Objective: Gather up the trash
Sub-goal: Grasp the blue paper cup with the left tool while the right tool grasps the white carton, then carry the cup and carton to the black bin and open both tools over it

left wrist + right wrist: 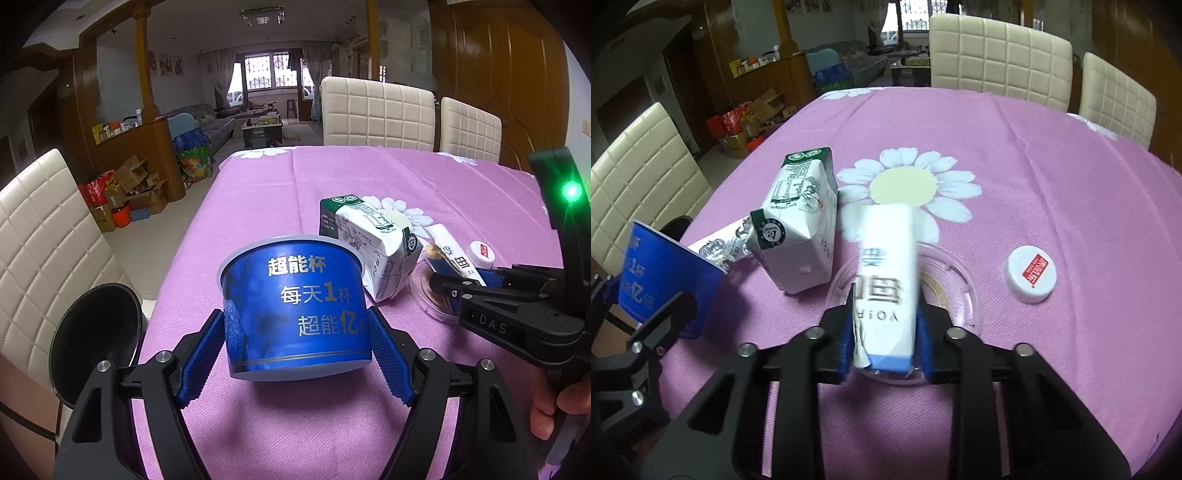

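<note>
My left gripper (297,328) is shut on a blue paper cup (295,310) with Chinese print, held upside down just above the pink tablecloth; the cup also shows in the right wrist view (665,280). My right gripper (886,328) is shut on a white and blue carton (888,280), over a clear plastic lid (956,291). It shows in the left wrist view (456,280) at the right. A crumpled green and white milk carton (801,221) lies on its side between the two grippers, and shows in the left wrist view (373,240). A white bottle cap (1030,275) with a red label lies to the right.
The table has a pink cloth (1034,166) with white flowers. A black bin (96,339) stands off the table's left edge by a cream chair (44,236). Two cream chairs (376,110) stand at the far side. A foil wrapper (720,247) lies behind the blue cup.
</note>
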A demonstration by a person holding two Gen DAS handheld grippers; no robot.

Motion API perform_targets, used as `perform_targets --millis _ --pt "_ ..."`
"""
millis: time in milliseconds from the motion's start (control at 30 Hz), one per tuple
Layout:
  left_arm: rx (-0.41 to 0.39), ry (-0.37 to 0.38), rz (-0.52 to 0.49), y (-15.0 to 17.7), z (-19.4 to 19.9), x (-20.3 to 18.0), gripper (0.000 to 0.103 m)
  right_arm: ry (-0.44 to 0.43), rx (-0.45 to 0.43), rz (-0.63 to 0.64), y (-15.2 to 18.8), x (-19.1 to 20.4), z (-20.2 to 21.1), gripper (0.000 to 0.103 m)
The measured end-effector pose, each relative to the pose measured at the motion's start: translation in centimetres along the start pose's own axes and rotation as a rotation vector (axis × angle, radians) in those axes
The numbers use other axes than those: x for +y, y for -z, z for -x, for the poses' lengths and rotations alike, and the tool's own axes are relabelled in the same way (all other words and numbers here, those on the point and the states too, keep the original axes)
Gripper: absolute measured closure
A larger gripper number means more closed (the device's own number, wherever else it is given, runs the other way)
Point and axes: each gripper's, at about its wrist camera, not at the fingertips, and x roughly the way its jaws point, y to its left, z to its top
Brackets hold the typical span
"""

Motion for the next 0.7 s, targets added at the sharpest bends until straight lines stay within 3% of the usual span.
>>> perform_targets --millis 267,700 --pt "-0.049 0.007 0.013 0.0 1.5 0.5 0.029 0.062 -0.102 0.043 -0.7 1.2 3.0 0.076" --pt "-0.106 -0.031 0.046 0.3 4.3 3.8 0.029 0.016 -0.182 0.13 -2.1 6.5 6.6 0.076"
